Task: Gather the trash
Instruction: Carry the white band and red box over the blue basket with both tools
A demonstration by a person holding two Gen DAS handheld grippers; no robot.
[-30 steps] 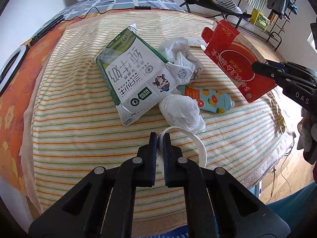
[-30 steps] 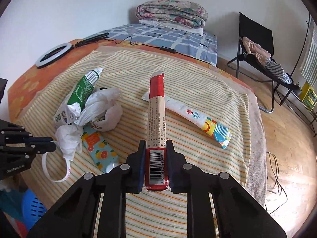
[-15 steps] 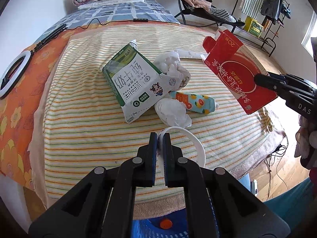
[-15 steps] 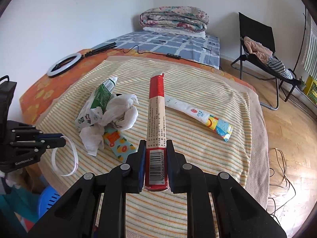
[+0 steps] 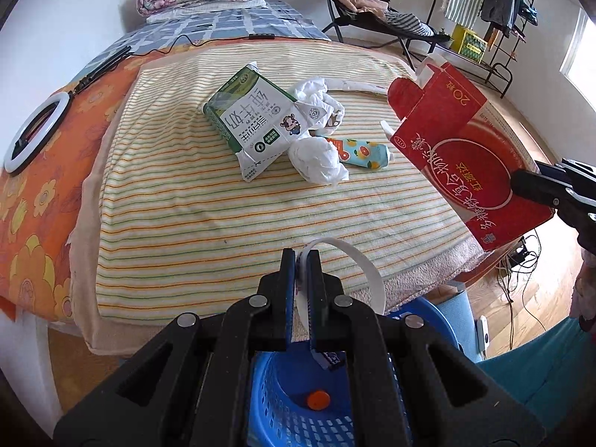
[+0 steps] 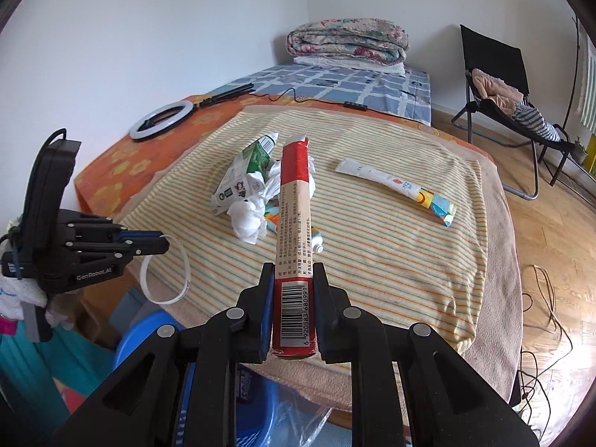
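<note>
So on my left wrist cam, the left gripper [image 5: 301,260] is clamped right down on a thin white plastic strap loop [image 5: 367,268], which curls out to the right of the fingertips, hanging over the near edge of the bed and above the blue plastic laundry-style basket [image 5: 316,406] below. There's a small orange cap [image 5: 319,399] sitting in the bottom of that basket. Further up on the yellow striped towel [image 5: 186,193] covering the bed I've got the rest of the trash bunched together: a flattened green and white milk carton [image 5: 257,123], a couple of crumpled white tissues [image 5: 320,162] touching it, and a little teal fruit-print tube [image 5: 363,152] poking out from between them. Off to the right my other gripper comes into view pinching a flat red cardboard box [image 5: 458,156] by its lower corner, held up in the air over the bed's edge. Switching to the right wrist cam, the right gripper [image 6: 294,279] is squeezed narrow on that red box, seen edge-on with the barcode facing me. The left gripper shows at the left with the strap loop dangling beside the mattress edge, over the basket rim. A long white squeeze tube with a colourful end [image 6: 398,186] lies alone on the towel, well apart from the pile.
</note>
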